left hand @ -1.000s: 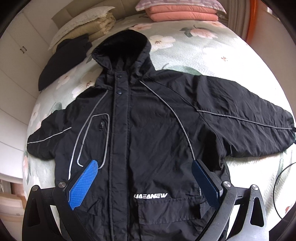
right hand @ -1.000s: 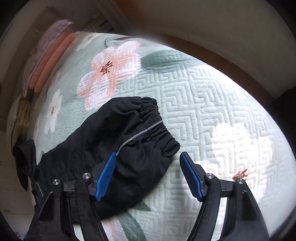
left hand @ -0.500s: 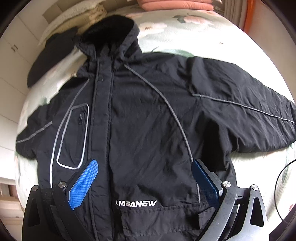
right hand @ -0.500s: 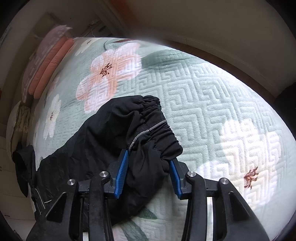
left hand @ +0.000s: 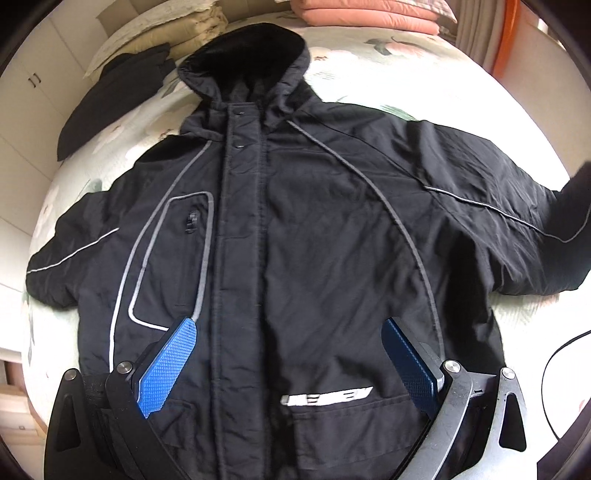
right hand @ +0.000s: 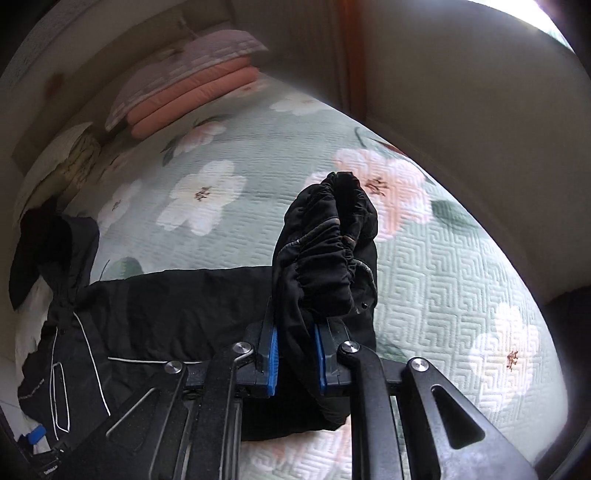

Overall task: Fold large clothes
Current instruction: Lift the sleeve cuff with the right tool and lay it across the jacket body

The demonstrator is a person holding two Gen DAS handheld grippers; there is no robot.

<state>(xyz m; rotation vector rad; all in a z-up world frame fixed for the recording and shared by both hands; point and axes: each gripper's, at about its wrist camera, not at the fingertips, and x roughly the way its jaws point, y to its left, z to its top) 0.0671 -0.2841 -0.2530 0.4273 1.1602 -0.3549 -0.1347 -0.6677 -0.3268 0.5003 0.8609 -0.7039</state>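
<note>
A black hooded jacket [left hand: 314, 240] with grey piping lies face up on the bed, zipped, its hood at the far end and both sleeves spread. My left gripper [left hand: 288, 354] is open and hovers over the lower front, above the white logo. My right gripper [right hand: 295, 350] is shut on the elastic cuff [right hand: 325, 251] of the jacket's right-hand sleeve and holds it lifted off the quilt. The raised cuff shows blurred at the right edge of the left wrist view [left hand: 569, 229].
The bed has a pale green floral quilt [right hand: 461, 295]. Pink folded bedding [right hand: 192, 96] and cream folded bedding [left hand: 177, 29] lie at the head. Another dark garment [left hand: 110, 103] lies far left. White cupboards [left hand: 18, 110] stand left, a wall right.
My right gripper closed on the sleeve cuff and lifted it, swinging toward the jacket body. My left gripper stayed open and shifted slightly over the jacket front.
</note>
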